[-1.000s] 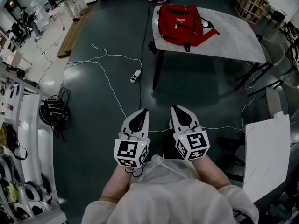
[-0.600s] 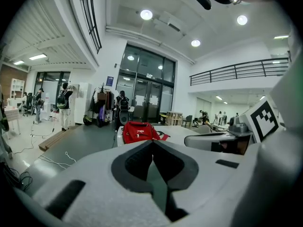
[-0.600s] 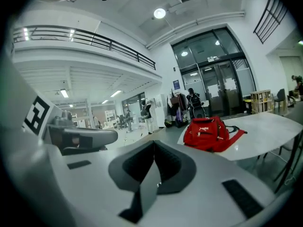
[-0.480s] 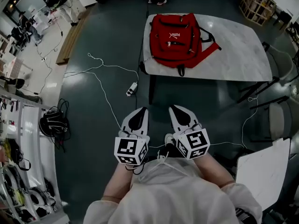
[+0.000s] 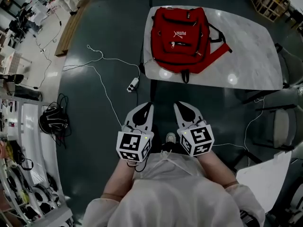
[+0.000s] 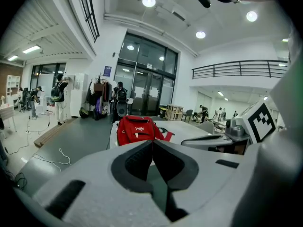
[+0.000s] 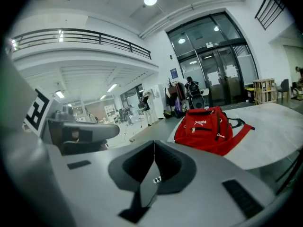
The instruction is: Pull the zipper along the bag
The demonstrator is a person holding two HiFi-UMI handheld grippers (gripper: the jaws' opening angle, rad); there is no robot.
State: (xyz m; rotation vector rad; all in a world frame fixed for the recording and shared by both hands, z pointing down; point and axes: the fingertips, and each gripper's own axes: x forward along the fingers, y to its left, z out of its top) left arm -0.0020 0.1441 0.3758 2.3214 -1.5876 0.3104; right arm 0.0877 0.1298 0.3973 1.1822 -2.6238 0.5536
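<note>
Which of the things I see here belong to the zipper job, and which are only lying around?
For the job:
- red backpack, lying on the table
- left gripper and right gripper, both shut and empty, not yet at the backpack

Lying about:
- white cable on the floor
- power strip on the floor

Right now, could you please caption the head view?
Left gripper and right gripper, jaws shut, facing backpack on table.

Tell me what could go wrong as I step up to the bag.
The white cord and power strip lie on the floor near my path to the table: a possible trip hazard. The backpack sits at the table's near edge, one strap hanging over; pulling the zipper could drag it off.
</note>
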